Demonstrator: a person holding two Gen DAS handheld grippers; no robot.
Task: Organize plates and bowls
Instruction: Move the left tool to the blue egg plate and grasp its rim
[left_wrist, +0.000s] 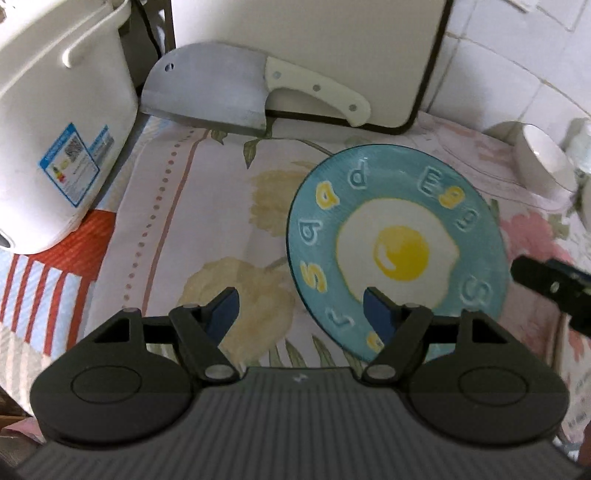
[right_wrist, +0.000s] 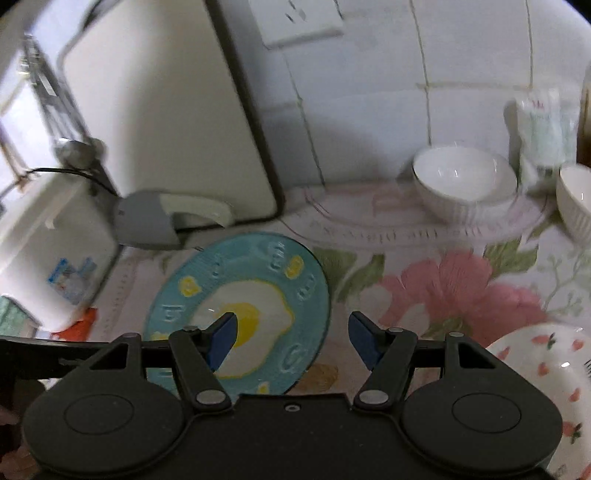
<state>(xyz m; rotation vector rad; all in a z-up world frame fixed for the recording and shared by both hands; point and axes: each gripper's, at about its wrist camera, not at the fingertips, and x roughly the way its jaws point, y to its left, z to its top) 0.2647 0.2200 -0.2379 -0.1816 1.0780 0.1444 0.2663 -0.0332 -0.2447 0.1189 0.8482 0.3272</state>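
Far left, a white plastic rice cooker (left_wrist: 55, 129), then a steel cleaver with a cream handle (left_wrist: 221, 92) propped against a white cutting board (left_wrist: 314, 55). The left gripper (left_wrist: 301, 314) hangs with jaws apart and empty over the round teal glass plate with a fried-egg print (left_wrist: 399, 243), flat on the floral cloth (left_wrist: 207, 206). The right gripper (right_wrist: 291, 338), also spread and empty, hovers at its right edge. Risk: a flat, slick rim may slide instead of lift. Further right, two white ceramic bowls (right_wrist: 461, 181) and a strawberry-patterned plate (right_wrist: 546, 365) could get bumped.
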